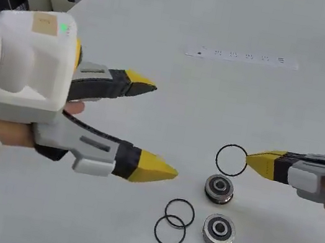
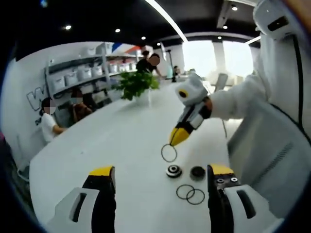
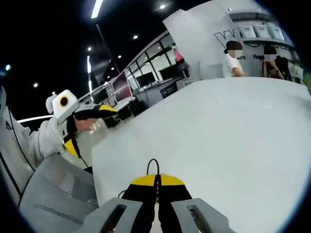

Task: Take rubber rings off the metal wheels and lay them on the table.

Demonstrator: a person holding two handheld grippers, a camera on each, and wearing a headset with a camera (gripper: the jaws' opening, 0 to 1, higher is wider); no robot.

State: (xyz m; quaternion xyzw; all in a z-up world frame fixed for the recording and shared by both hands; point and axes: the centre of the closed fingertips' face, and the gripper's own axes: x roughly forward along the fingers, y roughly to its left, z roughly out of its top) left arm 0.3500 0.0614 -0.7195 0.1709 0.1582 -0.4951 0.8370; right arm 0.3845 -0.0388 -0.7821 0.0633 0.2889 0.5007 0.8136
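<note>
My right gripper view hides most of the ring (image 3: 153,159) behind its clenched jaws, and the head view's edge cuts off the right gripper (image 1: 255,160). Bare counter (image 1: 166,28) lies all round. The pinched ring sits just beside two wheels (image 1: 219,189); the left gripper (image 1: 160,128) jaws stand released, near two loose rings (image 1: 165,211).

left tool (image 1: 166,130) spread, right tool (image 1: 250,157) clamped

Right gripper (image 3: 156,178) pinched on rubber ring (image 3: 153,160) — white table (image 3: 218,136) beneath.
</note>
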